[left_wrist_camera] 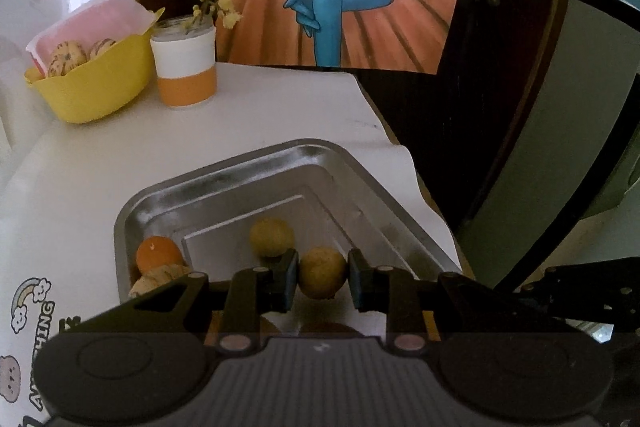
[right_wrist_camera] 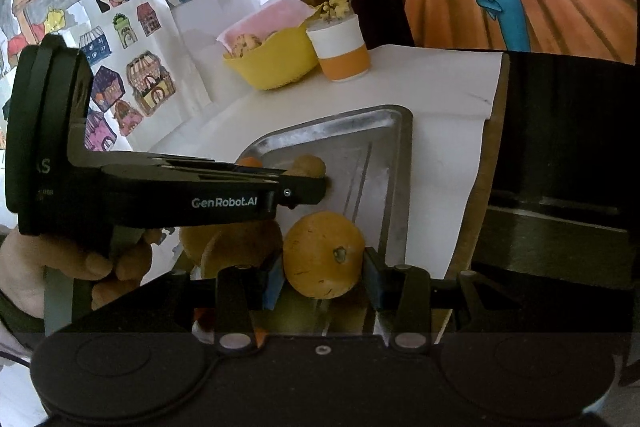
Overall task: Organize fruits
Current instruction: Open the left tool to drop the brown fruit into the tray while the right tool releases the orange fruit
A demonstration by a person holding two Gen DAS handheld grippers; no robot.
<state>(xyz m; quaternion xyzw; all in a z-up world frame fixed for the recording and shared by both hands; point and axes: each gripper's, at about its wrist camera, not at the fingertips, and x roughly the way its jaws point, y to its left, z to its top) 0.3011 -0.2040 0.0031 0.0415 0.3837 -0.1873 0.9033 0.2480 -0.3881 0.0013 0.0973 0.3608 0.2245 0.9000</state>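
Note:
My left gripper [left_wrist_camera: 322, 281] is shut on a small yellow-brown round fruit [left_wrist_camera: 322, 271] over the metal tray [left_wrist_camera: 240, 163], both pads touching it. Further in the tray lie another yellow fruit [left_wrist_camera: 272, 237], an orange [left_wrist_camera: 158, 253] and a pale wrinkled fruit [left_wrist_camera: 160, 278] at the left corner. My right gripper [right_wrist_camera: 325, 277] is shut on a larger orange fruit [right_wrist_camera: 324, 254] at the near side of the tray [right_wrist_camera: 398, 155]. In the right wrist view the left gripper [right_wrist_camera: 316, 187] reaches in from the left, with its fruit [right_wrist_camera: 309, 165] showing above the finger.
A yellow bowl [left_wrist_camera: 92, 87] lined with pink paper holds patterned round pieces at the back left. Beside it stands a white-and-orange cup [left_wrist_camera: 186, 67] with yellow flowers. The white table cover ends just right of the tray. A hand [right_wrist_camera: 60, 267] holds the left gripper.

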